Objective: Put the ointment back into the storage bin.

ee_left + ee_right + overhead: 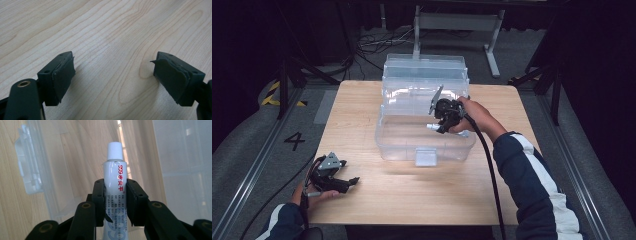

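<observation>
Pale woodgrain table; right gripper clamps glossy white tube.

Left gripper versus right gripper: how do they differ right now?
The left gripper has its jaws spread wide with nothing between them; the right gripper is clamped on a white tube. The left one sits low by the table's near edge; the right one is held over the clear plastic box. Both have black jaws.

Right gripper fingers clamped; left gripper fingers spread wide.
</observation>
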The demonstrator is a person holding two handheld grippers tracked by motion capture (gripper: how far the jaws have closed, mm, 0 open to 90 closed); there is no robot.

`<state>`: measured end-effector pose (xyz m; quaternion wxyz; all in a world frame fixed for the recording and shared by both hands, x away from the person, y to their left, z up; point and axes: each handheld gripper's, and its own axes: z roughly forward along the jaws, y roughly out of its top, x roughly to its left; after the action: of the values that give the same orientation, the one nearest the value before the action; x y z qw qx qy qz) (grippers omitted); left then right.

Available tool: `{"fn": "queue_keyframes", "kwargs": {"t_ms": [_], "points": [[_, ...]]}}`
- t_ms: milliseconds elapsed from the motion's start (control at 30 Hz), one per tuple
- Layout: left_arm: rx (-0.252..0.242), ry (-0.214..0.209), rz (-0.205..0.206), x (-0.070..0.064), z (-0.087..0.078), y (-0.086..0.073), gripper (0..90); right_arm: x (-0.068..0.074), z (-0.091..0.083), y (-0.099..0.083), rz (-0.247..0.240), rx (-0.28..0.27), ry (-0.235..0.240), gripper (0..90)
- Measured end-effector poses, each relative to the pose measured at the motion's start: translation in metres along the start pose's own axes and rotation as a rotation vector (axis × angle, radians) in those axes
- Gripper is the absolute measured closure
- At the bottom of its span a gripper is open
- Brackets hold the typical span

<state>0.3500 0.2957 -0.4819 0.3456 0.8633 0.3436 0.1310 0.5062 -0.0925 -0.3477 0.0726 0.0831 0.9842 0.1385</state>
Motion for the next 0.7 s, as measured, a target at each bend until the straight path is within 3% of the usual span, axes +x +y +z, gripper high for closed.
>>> {"fn": "queue_keyframes", "kwargs": {"t_ms": [267, 700], "points": [[0.000, 0.001, 0.000, 0.000, 0.000, 0.000, 17.3, -0.002, 0.017, -0.003, -0.012, 0.039, 0.025, 71.6], [0.000, 0.001, 0.000, 0.000, 0.000, 0.000, 17.3, -0.002, 0.037, -0.017, 0.007, 0.076, 0.070, 71.5]]}}
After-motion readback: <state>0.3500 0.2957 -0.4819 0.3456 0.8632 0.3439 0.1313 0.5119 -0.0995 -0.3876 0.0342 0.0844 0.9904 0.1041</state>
